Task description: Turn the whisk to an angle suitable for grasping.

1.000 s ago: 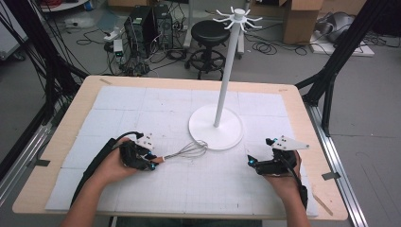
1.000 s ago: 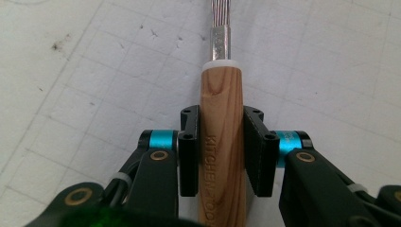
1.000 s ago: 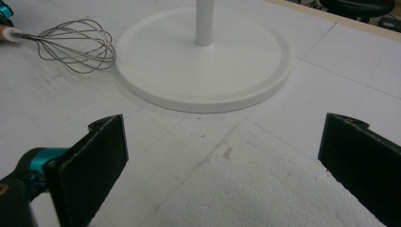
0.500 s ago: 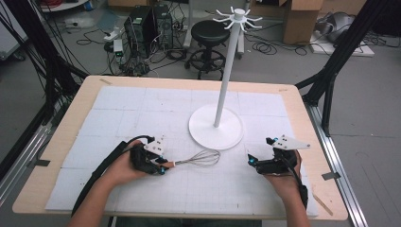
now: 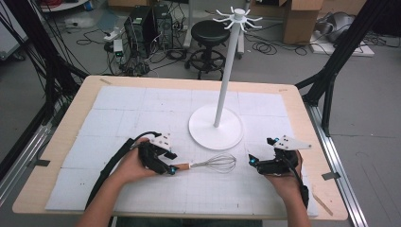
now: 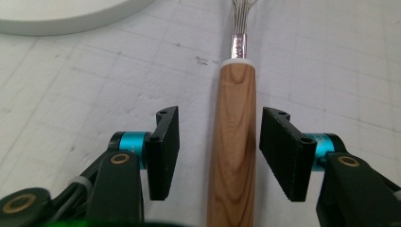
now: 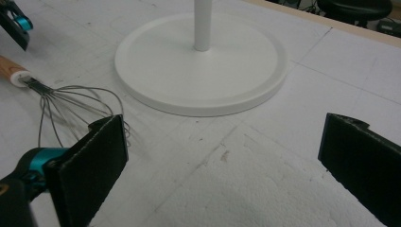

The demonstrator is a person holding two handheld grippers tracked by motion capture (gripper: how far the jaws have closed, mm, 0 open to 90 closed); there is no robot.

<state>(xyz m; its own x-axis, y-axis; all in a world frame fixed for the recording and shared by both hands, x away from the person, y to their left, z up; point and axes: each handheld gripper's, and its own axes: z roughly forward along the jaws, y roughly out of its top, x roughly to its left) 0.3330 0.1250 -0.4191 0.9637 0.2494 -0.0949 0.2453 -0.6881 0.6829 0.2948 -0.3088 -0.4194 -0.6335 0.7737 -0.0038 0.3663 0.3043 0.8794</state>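
Note:
A wire whisk with a wooden handle lies flat on the white mat, in front of the stand's round base. My left gripper sits at the handle end. Its jaws have just been opening and now stand apart on either side of the handle, with a gap at each pad. My right gripper rests to the right of the whisk's wire head, jaws wide open and nothing between them. From the right gripper view, the left gripper shows at the top left.
A white stand with a round base and a tall pole topped by hooks rises at the mat's centre, just behind the whisk. The foam mat covers the wooden table. A stool and cables lie beyond the far edge.
The left hand carried the whisk to the right and a little nearer. Its jaws, shut on the handle before, now stand apart from it. The right hand stayed still.

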